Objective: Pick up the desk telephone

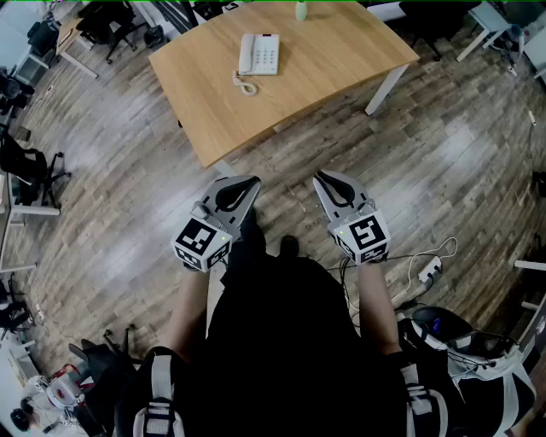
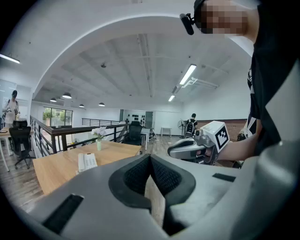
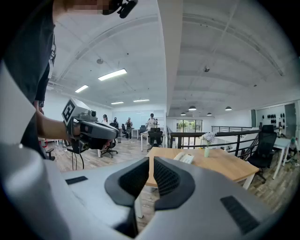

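1. Both tongs are clenched and empty. The left gripper and the right gripper hang side by side over the wood floor, and each pair of pads meets with nothing between.
2. The desk telephone lies flat on the wooden desk. In the head view it is at about 12 o'clock from the grippers and well apart from both.
3. Its coiled cord curls at the telephone's 7 o'clock, between the set and the desk's near edge. A small vase stands at the telephone's 1 o'clock, by the far edge.
4. The pickup looks not yet begun: the approach to the desk and the opening of the jaws both lie ahead.
5. Jaws arriving clenched would likely shove the telephone across the smooth top rather than take it.
6. The handset appears to rest loose on its cradle, so a tilted or one-sided lift could spill it and leave it dangling by the cord.
7. The cord could snag or drag as the set rises.
8. A wide reach past the telephone could topple the vase.
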The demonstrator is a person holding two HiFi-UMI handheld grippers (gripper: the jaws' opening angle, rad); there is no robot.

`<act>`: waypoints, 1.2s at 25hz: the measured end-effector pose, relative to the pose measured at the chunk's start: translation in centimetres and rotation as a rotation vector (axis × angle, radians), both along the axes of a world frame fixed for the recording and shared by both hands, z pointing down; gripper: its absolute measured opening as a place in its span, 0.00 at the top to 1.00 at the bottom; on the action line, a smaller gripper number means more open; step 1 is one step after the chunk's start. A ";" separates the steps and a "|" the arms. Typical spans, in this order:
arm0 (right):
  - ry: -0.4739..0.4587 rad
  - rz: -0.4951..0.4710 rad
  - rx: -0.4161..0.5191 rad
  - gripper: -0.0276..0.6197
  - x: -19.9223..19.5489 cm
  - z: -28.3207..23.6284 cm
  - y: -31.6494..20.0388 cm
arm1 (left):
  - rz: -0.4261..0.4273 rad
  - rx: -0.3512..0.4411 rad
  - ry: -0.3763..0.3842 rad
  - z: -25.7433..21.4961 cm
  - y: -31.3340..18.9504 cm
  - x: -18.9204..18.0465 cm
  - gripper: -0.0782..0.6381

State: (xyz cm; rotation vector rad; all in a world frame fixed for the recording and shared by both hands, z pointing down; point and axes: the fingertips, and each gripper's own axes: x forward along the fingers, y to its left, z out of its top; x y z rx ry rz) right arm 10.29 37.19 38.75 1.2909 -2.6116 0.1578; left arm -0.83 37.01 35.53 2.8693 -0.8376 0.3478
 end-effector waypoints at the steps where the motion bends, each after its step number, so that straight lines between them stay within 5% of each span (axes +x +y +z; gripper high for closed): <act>1: 0.003 0.000 -0.001 0.89 0.0 0.1 -0.1 | 0.000 0.001 0.002 0.0 -0.1 0.0 0.86; 22: 0.113 0.040 -0.039 0.89 -1.0 1.2 -1.8 | 0.071 -0.017 0.030 0.4 -3.5 -0.3 0.86; 30: 0.081 0.111 -0.064 0.89 -1.2 1.4 -4.1 | 0.100 -0.044 0.039 1.0 -5.8 -1.2 0.86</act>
